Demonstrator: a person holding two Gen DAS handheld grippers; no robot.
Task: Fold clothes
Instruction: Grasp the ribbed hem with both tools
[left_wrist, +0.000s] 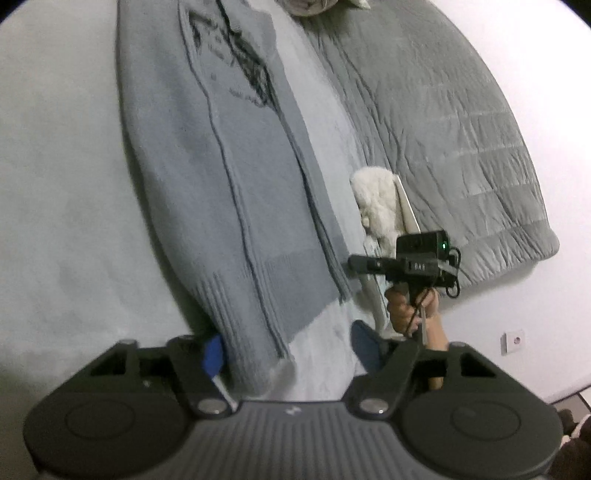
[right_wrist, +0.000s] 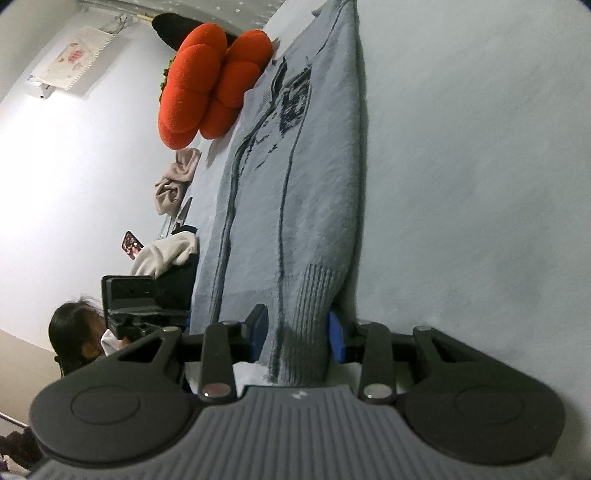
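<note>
Grey sweater (left_wrist: 207, 177) spread flat along a pale bed (left_wrist: 55, 221), dark printed pattern near its far end; left gripper (left_wrist: 286, 354) half open, straddling the ribbed hem corner, pads apart from the knit; right gripper (right_wrist: 299, 334) narrowed onto the other hem corner, blue pads (right_wrist: 337, 334) pressing the ribbing; quilted grey blanket (left_wrist: 443, 129) beside; orange cushion (right_wrist: 207, 81) beyond.
</note>
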